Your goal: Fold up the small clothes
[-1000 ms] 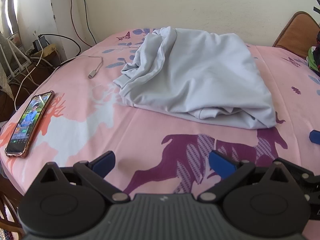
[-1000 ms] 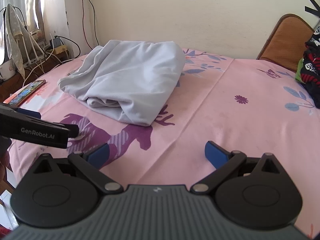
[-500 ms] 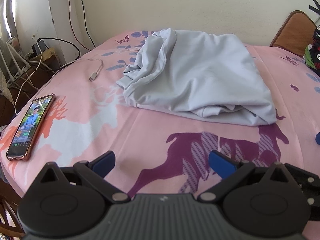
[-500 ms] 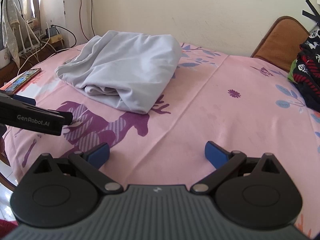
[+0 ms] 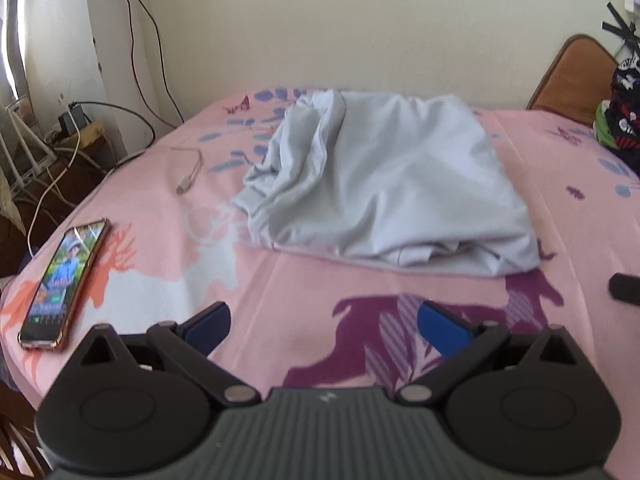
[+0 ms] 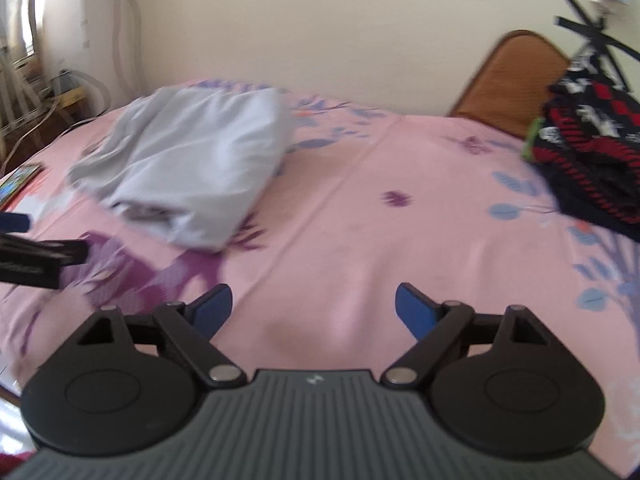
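Observation:
A pale grey garment (image 5: 384, 184) lies loosely folded in a bundle on the pink patterned bedsheet (image 5: 304, 304). It also shows in the right wrist view (image 6: 188, 160), at the left. My left gripper (image 5: 324, 326) is open and empty, low over the sheet, in front of the garment and apart from it. My right gripper (image 6: 314, 312) is open and empty, over bare sheet to the right of the garment. The left gripper's finger (image 6: 44, 258) shows at the left edge of the right wrist view.
A phone (image 5: 64, 284) lies at the bed's left edge. A white cable (image 5: 190, 176) lies left of the garment. A pile of dark red-and-black clothes (image 6: 592, 152) sits at the right. A brown headboard (image 6: 512, 80) and cream wall stand behind. Wires and a power strip (image 5: 72, 128) are at the left.
Both grippers have drawn back and swung right, so the garment sits further away and further left in the right wrist view. Both stay open. The garment has not moved.

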